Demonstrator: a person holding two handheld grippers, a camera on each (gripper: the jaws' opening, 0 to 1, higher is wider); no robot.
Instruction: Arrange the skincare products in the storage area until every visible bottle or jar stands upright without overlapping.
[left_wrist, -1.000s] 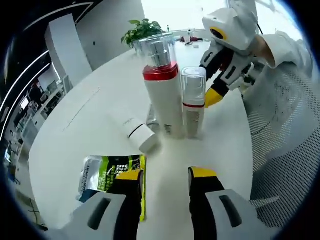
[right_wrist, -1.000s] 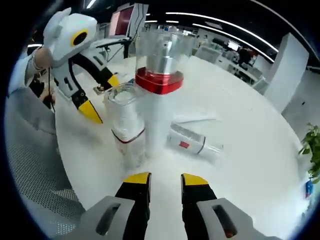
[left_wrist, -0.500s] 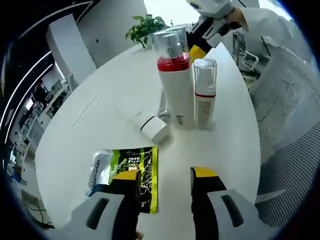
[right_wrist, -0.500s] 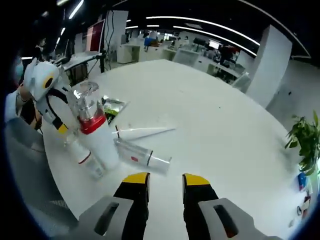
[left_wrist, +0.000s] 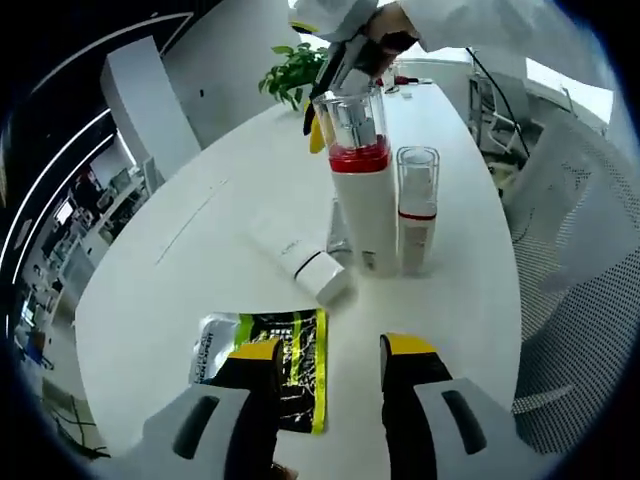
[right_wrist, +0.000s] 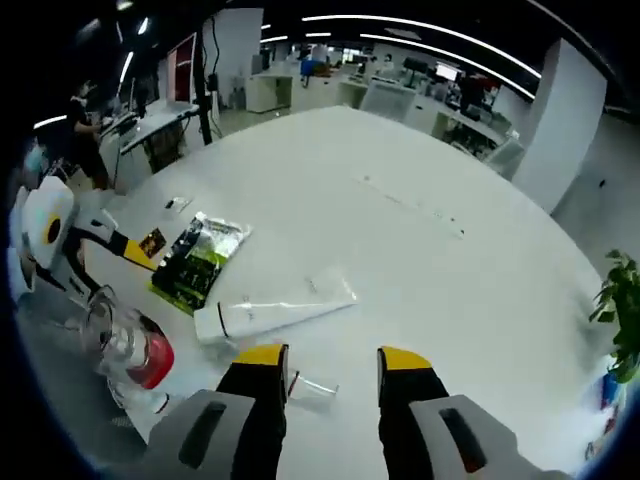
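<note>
Over the round white counter (left_wrist: 180, 230) now, and the left gripper (left_wrist: 328, 362) hangs low with its yellow-tipped jaws apart and nothing between them, above the green and black sachet (left_wrist: 262, 362) lying flat. Ahead in the left gripper view the tall white bottle with the red collar (left_wrist: 362, 190) stands upright, the smaller clear-capped bottle (left_wrist: 417, 222) upright just beside it, and the white tube (left_wrist: 300, 262) lies on its side near their bases. A clear bottle behind the tall one is mostly hidden. The right gripper (right_wrist: 330, 360) is high above the counter, jaws spread and empty, looking down on the white tube (right_wrist: 275, 310), the sachet (right_wrist: 198, 258) and a small clear bottle lying flat (right_wrist: 312, 387) between its jaw tips.
</note>
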